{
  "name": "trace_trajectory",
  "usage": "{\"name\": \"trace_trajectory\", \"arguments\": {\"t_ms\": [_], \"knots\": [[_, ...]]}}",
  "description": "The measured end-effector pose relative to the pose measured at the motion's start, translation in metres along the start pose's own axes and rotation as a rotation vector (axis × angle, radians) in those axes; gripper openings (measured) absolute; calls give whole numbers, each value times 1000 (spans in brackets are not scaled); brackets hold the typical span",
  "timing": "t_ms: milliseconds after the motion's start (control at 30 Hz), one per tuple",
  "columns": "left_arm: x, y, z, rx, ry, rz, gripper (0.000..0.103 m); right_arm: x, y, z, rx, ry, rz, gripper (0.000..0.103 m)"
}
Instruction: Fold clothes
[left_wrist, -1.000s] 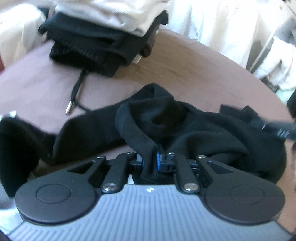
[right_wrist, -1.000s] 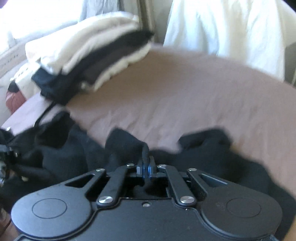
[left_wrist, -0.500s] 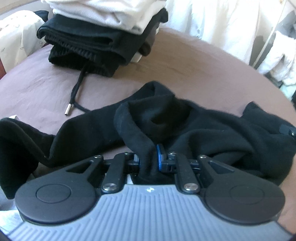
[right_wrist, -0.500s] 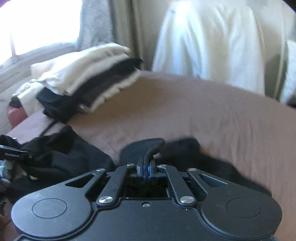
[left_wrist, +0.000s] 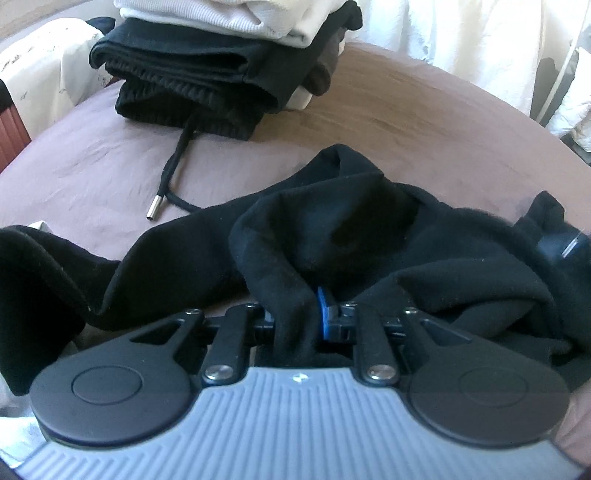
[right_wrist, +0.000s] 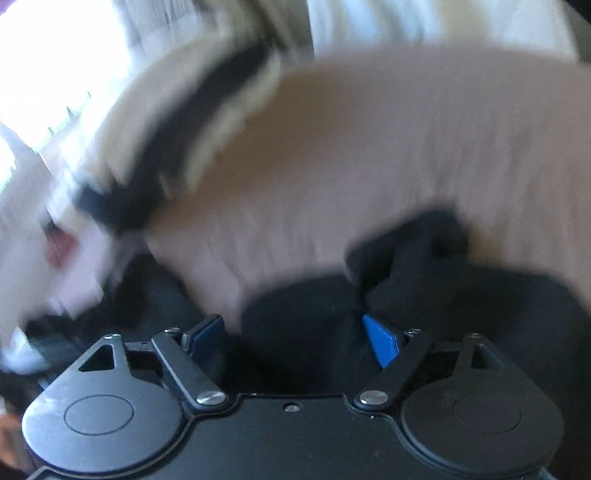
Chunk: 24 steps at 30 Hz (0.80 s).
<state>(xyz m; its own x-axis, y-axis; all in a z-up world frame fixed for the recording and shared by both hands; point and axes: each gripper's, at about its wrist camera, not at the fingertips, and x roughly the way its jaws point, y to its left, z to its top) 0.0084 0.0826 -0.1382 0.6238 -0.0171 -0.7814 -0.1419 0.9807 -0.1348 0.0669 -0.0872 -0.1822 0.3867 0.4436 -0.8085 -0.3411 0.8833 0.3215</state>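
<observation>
A crumpled black garment (left_wrist: 369, 240) lies on the brown-covered bed (left_wrist: 388, 107). My left gripper (left_wrist: 293, 319) is shut on a fold of the black garment, which runs down between its pads. In the blurred right wrist view my right gripper (right_wrist: 295, 343) is open, its blue pads (right_wrist: 380, 341) spread wide, with the black garment (right_wrist: 406, 284) lying loose between and ahead of them. The right gripper's body shows at the right edge of the left wrist view (left_wrist: 561, 247), amid the cloth.
A stack of folded black and white clothes (left_wrist: 236, 55) sits at the far left of the bed, a drawstring with a metal tip (left_wrist: 155, 208) trailing from it. White fabric (left_wrist: 480, 37) hangs behind the bed. The stack shows blurred in the right wrist view (right_wrist: 184, 147).
My right gripper has opened and let go of the black garment, and its view has swung fast. My left gripper keeps its hold and has moved slightly toward the stack.
</observation>
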Motion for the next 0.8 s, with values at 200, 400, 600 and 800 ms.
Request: {"name": "trace_trajectory", "arguments": {"t_ms": [200,400,600,800], "knots": [[-18,-10,0,54,-93,23,10,-23,51,-20,-288,-161,-102,12],[-44,-17,5,73,-198,18,10,-76,52,-30,-265,-373,-123,11],[-59,-36,19,96,-249,-10,10,-119,37,-13,-244,-464,-175,11],[-70,-48,107,107,-397,69,9,-159,13,91,-317,-592,-339,11]]}}
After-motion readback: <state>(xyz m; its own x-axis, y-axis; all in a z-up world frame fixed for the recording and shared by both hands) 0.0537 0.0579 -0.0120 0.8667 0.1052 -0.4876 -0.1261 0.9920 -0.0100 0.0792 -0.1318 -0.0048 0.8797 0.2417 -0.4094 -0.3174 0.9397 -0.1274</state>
